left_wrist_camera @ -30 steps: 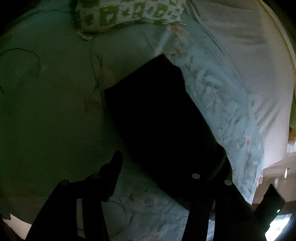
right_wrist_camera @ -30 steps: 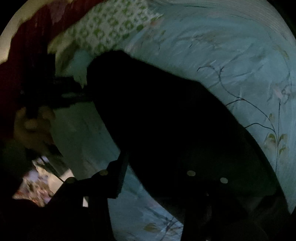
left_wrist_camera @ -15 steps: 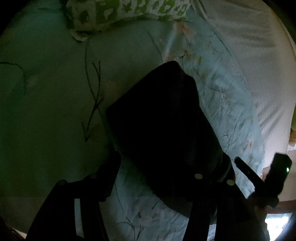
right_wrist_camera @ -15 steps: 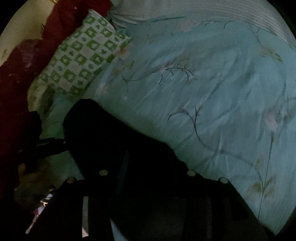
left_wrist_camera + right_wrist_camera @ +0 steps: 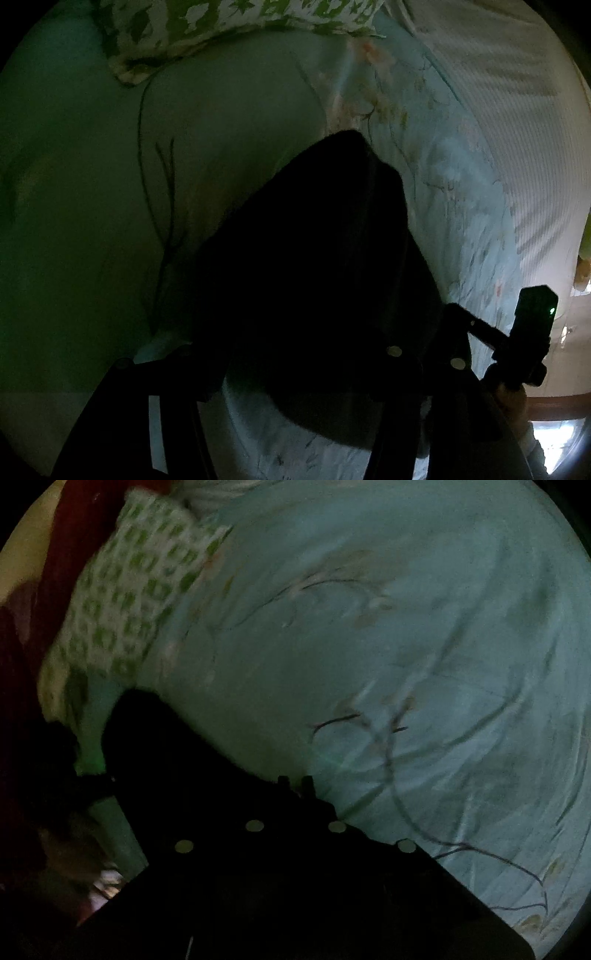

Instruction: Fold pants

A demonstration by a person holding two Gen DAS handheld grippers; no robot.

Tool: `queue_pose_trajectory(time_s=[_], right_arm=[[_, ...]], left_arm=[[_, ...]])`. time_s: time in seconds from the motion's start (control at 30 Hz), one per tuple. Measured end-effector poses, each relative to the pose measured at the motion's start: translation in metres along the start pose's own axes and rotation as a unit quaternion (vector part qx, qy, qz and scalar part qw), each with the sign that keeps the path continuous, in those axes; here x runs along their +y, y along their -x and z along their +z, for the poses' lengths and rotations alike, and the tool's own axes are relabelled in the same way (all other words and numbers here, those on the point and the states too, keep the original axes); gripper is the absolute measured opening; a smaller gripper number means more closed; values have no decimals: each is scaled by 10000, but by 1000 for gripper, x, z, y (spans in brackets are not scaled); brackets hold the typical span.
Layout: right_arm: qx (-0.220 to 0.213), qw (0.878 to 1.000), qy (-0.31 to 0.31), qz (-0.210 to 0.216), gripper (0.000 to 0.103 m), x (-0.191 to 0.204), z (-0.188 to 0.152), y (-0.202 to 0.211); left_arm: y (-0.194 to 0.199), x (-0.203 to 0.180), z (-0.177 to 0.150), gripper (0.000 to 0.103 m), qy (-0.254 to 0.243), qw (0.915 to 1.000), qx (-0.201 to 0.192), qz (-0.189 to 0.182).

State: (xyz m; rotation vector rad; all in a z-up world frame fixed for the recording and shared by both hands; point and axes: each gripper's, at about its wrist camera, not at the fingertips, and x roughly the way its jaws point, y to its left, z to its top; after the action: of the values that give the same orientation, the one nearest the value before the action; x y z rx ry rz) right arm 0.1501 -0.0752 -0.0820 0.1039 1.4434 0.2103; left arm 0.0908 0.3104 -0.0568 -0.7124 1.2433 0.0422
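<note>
- On the bed (image 5: 92, 229), spread with a pale blue-green sheet printed with thin dark branches and small flowers, lie the black pants (image 5: 314, 266), folded into a dark bundle.
- From the left wrist view, the pants run from near the middle of the bed down toward its near edge, with 1 rounded corner pointing up toward the pillow (image 5: 229, 26).
- That pillow, white with green patterns, sits at the far end of the bed, well apart from the pants.
- White ribbed bedding (image 5: 517, 129) runs along the right edge of the bed.
- The left hand-held gripper (image 5: 295, 369) has its 2 fingers spread wide; the left finger (image 5: 173, 384) is beside the pants over the sheet, and the right finger (image 5: 402, 373) lies against the dark cloth. I cannot tell if any cloth is pinched.
- The right hand-held gripper (image 5: 532, 332) shows at the right edge of that view, near the lower end of the pants.
- From the right wrist view, its fingers (image 5: 295, 786) stand close together at the edge of the pants (image 5: 177, 760); everything there is black on black, so whether they pinch cloth I cannot tell.
- A dark red cloth (image 5: 55, 572) lies past the pillow (image 5: 129, 602) at the far left.
</note>
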Motion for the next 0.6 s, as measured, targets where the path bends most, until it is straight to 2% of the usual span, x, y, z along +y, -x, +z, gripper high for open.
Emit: queue_pose_trajectory(time_s=[0.03,0.13,0.17,0.3,0.37,0.4,0.47,0.53,0.6], right_arm=[[10,10000,-29,-7,5,-1,-1,-1],[-32,10000,18,1,5,5,-3,-1],[-65,10000,25,9,5,8,-3,-2],[-173,9998,-35,34,5,11,-3,3],[-294,9995,-98,65,9,9,-4,9],[-295,9994,-136,70,13,8,-4,13],[-299,9992,-182,170,51,9,-5,18],[-390,9991,-50,185,58,16,-7,22],[-258,9996,108,-13,58,23,-7,18]], left_arm=[[-1,0,2,54,-9,10000,-45,2],[-2,0,6,37,-60,9999,-134,31],[-1,1,7,28,-78,9999,-149,-29],[1,1,5,27,-190,9997,-144,-72],[0,5,6,29,-138,9998,-107,-136],[1,7,6,30,-103,9998,-94,-167],[1,5,3,32,-90,9997,-114,-177],[4,4,-1,37,-125,9997,-150,-126],[4,3,-5,39,-150,9997,-147,-118]])
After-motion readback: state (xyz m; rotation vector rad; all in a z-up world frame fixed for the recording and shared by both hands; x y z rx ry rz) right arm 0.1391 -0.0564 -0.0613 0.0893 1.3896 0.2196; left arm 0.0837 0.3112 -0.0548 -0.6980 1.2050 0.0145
